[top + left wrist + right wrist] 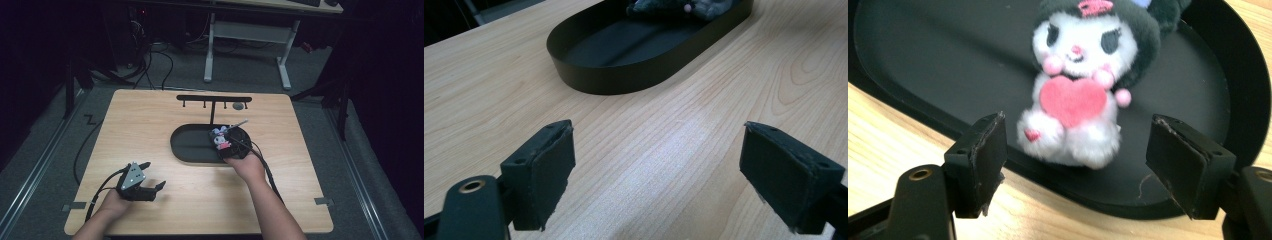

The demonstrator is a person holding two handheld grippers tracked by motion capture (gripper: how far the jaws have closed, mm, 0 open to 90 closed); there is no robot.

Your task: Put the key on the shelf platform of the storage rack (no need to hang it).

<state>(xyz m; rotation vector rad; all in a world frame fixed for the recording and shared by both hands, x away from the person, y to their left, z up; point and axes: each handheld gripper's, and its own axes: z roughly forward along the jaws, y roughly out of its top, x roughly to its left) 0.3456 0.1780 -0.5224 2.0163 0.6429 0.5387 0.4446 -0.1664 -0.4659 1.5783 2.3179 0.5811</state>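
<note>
The left gripper (656,165) rests low over the bare table (165,210) near its front left, jaws spread wide with nothing between them but wood grain; its pads (791,175) touch nothing. The right gripper (1075,160) sits at the near rim of the tray (923,65), jaws likewise wide apart and holding nothing, one fingertip (980,157) over the table edge of the rim and the other over the tray's right end. Between and just beyond them lies a plush toy (1080,85) inside the tray, at its right end: white body, black hood with a pink mark on top, pink heart at its chest, small pink pom-poms at its paws. It appears to lie on its back facing the camera, though the blur makes that unsure. From the high view, the right hand (246,167) reaches in from the table's front, and a black rack (214,99) with hooks stands behind the tray, a thin metal stick (239,124) slanting beside the toy.
</note>
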